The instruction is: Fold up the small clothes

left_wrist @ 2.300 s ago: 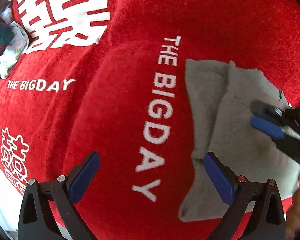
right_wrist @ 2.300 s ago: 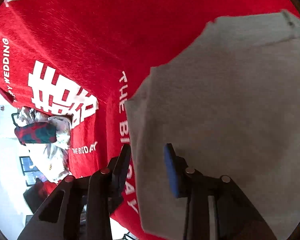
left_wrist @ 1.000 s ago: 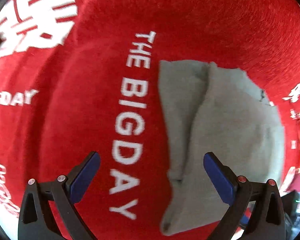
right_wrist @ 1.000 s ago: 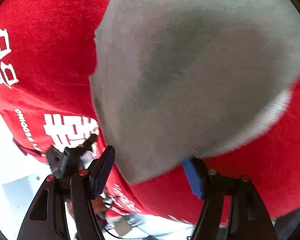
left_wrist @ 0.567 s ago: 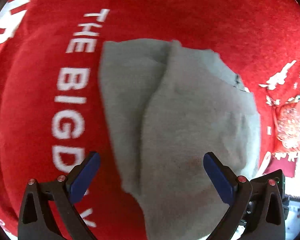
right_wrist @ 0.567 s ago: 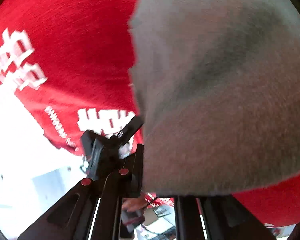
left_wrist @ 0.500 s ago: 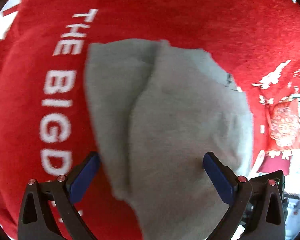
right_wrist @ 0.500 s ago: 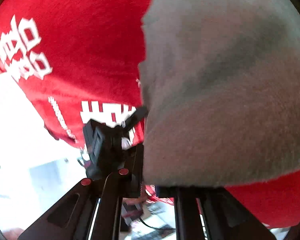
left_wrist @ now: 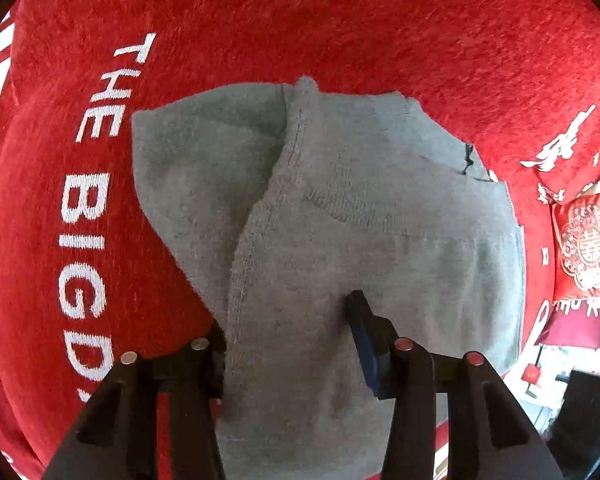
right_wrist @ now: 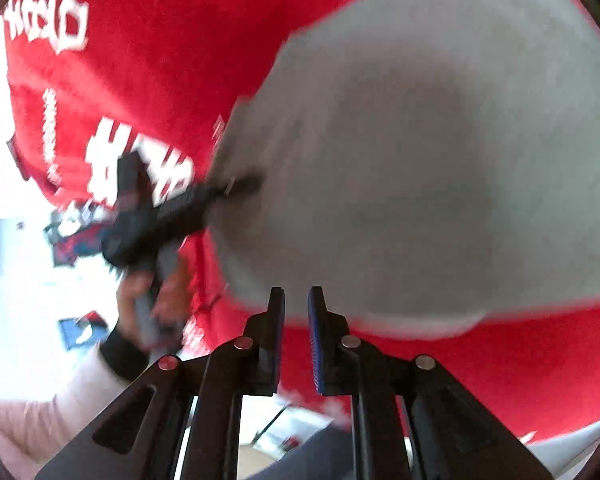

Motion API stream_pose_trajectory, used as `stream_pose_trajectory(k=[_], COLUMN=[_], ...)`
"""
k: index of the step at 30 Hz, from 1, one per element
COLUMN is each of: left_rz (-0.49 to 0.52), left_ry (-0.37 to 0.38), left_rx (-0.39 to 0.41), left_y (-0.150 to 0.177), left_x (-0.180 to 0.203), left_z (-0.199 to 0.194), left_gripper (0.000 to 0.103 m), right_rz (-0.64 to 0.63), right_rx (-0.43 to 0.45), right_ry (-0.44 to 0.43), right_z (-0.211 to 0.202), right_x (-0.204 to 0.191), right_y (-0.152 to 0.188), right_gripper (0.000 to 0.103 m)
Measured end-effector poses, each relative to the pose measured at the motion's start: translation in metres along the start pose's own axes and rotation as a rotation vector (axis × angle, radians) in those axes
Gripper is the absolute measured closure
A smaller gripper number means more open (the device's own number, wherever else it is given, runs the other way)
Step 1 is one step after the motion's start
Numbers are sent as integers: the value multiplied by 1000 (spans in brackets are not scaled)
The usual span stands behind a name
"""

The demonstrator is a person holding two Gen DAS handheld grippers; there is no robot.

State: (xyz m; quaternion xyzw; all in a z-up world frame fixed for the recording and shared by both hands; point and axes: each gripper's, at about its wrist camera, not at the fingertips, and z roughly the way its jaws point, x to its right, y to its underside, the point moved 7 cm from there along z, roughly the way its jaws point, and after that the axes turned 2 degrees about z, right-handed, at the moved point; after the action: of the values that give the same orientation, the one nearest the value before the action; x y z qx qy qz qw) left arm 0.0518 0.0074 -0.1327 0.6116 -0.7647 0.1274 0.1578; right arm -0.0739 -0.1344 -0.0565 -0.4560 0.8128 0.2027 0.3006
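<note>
Garment: small grey knitted cloth piece point(left_wrist: 360, 240), partly folded, lying on the red plush cloth with white lettering point(left_wrist: 340, 32) that covers the tabletop.
Left gripper point(left_wrist: 286, 332): your jaws are pinched on the garment's near-left edge, by the stitched seam.
Right gripper point(right_wrist: 296, 320): jaws nearly together, nothing visibly between them; view blurred.
Key relation: the garment runs straight ahead from your left jaws; the seam follows that line. Right jaws sit just off its near hem.
Nearer hand: left.
</note>
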Motion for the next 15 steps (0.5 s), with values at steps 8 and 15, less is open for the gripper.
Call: stream_pose_trajectory(k=[8,15], left_rz=[59,68], left_ry=[-45,110], left_rx=[75,170], left_y=[-6,-17], left_x=[20,83], left_z=[-7,-59], left_gripper=[79,79], right_rz=[-92,-24], right_rx=[20,-5], right_ry=[178,23], right_z=[40,20], right_x=[29,36], right_y=[-58,-53], right_gripper=[96,93])
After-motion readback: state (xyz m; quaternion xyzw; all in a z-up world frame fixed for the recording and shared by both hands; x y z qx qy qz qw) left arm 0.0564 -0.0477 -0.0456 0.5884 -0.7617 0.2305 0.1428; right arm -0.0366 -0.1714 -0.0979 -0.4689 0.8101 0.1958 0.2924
